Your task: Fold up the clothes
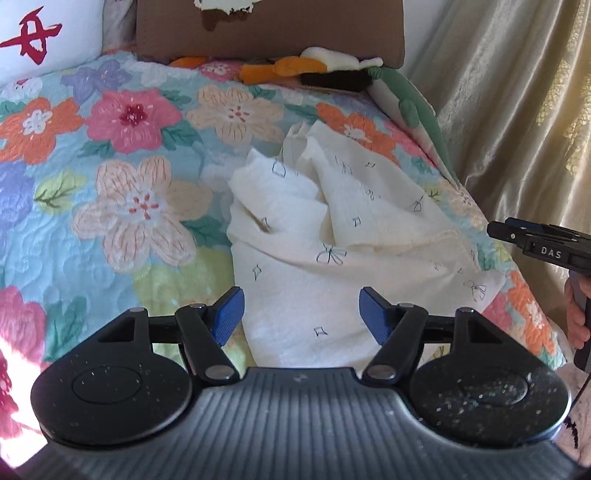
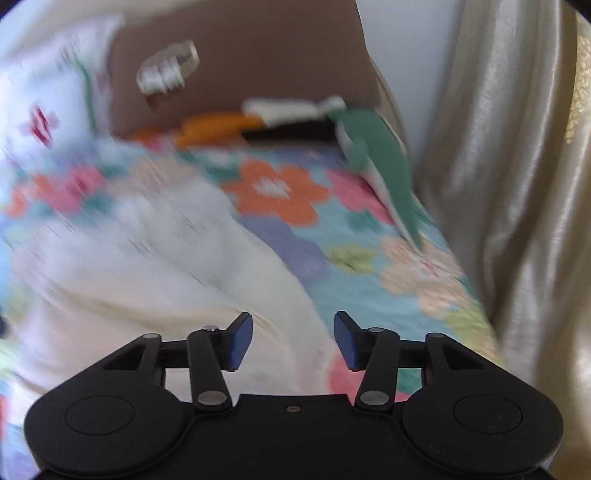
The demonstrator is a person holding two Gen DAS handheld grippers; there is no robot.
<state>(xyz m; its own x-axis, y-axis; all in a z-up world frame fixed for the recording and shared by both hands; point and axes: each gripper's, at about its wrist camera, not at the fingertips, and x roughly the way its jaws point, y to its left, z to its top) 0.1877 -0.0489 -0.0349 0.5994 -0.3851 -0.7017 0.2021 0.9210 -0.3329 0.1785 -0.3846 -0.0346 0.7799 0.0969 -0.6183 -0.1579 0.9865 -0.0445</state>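
left wrist: left gripper [image 1: 301,314] above garment [image 1: 332,240]

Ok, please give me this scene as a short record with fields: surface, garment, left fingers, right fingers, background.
surface: floral quilt
garment: cream cloth with small bow prints, crumpled, not folded
left fingers: left gripper open, above the cloth, holding nothing
right fingers: right gripper open, nothing between them
background: brown cushion, beige curtain
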